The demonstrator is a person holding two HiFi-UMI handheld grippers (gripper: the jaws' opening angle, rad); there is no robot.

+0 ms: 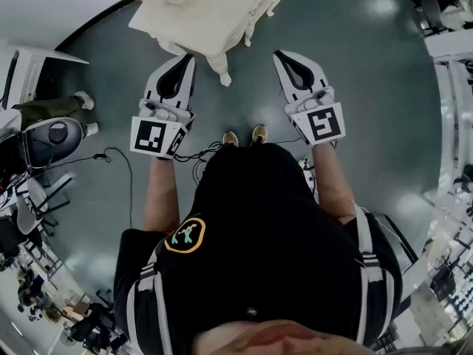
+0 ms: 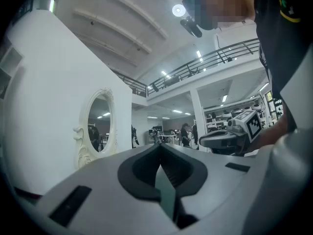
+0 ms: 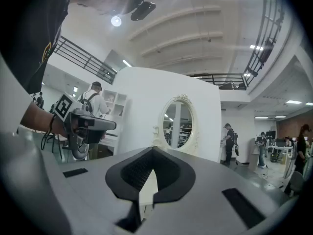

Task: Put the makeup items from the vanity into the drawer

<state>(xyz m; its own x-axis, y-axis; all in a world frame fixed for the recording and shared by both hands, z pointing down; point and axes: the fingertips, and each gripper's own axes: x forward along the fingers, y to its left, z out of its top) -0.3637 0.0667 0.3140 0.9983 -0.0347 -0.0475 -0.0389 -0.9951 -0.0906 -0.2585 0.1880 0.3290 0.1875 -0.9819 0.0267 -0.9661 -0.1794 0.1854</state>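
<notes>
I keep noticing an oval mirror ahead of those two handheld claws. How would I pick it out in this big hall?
Find the tall white partition standing in the open hall, under the balcony railing. The oval mirror stands upright in front of it, near its lower middle. Its cream frame, carved with scrolls, sets it apart from the plain flat white around it.

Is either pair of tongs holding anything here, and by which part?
Nothing is held: the left tongs and the right tongs are both shut on nothing.
</notes>
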